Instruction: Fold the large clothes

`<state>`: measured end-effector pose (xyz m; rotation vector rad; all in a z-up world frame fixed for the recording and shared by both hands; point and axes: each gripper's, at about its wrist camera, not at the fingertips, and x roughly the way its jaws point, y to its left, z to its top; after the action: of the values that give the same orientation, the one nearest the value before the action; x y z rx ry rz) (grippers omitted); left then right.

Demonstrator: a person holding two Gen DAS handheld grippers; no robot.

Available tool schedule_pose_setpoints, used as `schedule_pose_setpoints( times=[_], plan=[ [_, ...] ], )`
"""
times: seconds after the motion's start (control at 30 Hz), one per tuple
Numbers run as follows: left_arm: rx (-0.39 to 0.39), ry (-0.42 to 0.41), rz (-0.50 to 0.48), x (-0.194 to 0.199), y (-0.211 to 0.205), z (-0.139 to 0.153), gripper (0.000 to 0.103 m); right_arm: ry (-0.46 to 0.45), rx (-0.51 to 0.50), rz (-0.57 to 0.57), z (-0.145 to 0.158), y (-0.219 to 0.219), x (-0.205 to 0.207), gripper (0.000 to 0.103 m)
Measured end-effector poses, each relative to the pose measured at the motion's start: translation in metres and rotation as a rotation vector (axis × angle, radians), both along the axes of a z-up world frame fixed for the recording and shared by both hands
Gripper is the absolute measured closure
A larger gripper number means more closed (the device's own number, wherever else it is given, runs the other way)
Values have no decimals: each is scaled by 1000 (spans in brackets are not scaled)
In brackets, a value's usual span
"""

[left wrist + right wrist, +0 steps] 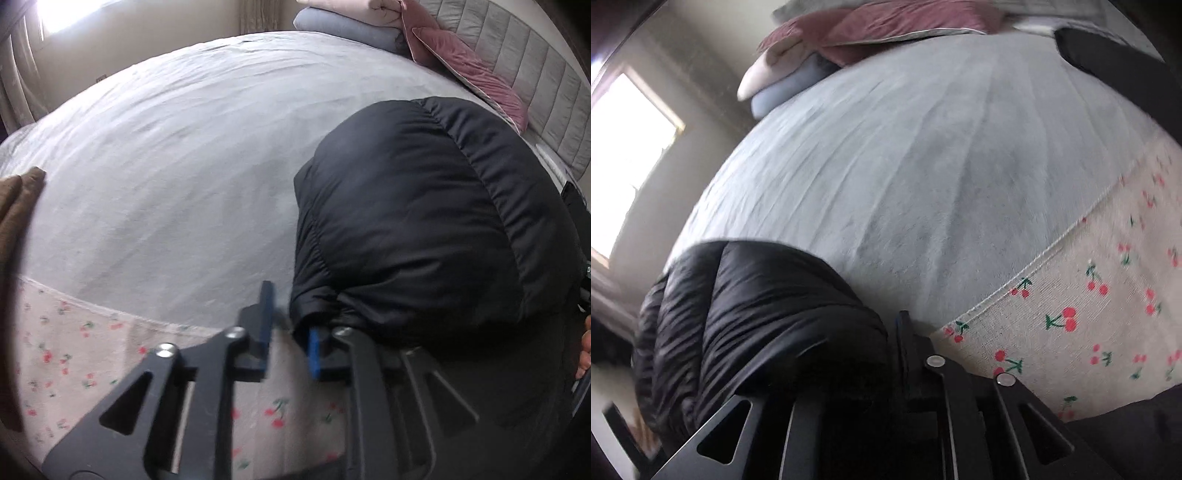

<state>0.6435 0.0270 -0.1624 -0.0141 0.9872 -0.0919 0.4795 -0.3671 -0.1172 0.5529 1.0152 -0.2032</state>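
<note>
A black puffer jacket (424,221) is bunched up at the right of the left wrist view, over the grey bed sheet (177,155). My left gripper (290,328) is open with blue pads; the jacket's cuff hangs over its right finger (316,350), and nothing is clamped between the two. In the right wrist view the same jacket (750,325) hangs in folds at the lower left. My right gripper (886,332) is shut on the jacket; only its right finger (905,332) shows, the left one is buried in fabric.
A cherry-print cloth (92,343) covers the bed's near edge; it also shows in the right wrist view (1089,314). Folded blankets (351,22) and pink pillows (469,70) lie by the padded headboard (535,81). A brown garment (18,195) is at left. A window (624,155) is left.
</note>
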Motion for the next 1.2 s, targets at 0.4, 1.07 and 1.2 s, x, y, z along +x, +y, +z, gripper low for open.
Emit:
schedule_pose_setpoints(
  times=[0.4, 1.07, 1.2],
  plan=[
    [57, -100, -316, -53, 24, 113, 29, -95, -181, 327, 110, 25, -56, 38],
    [5, 62, -203, 13, -19, 12, 11, 28, -49, 233, 13, 27, -4, 30],
    [-37, 86, -261, 13, -14, 33, 13, 12, -100, 251, 19, 35, -9, 30]
  ],
)
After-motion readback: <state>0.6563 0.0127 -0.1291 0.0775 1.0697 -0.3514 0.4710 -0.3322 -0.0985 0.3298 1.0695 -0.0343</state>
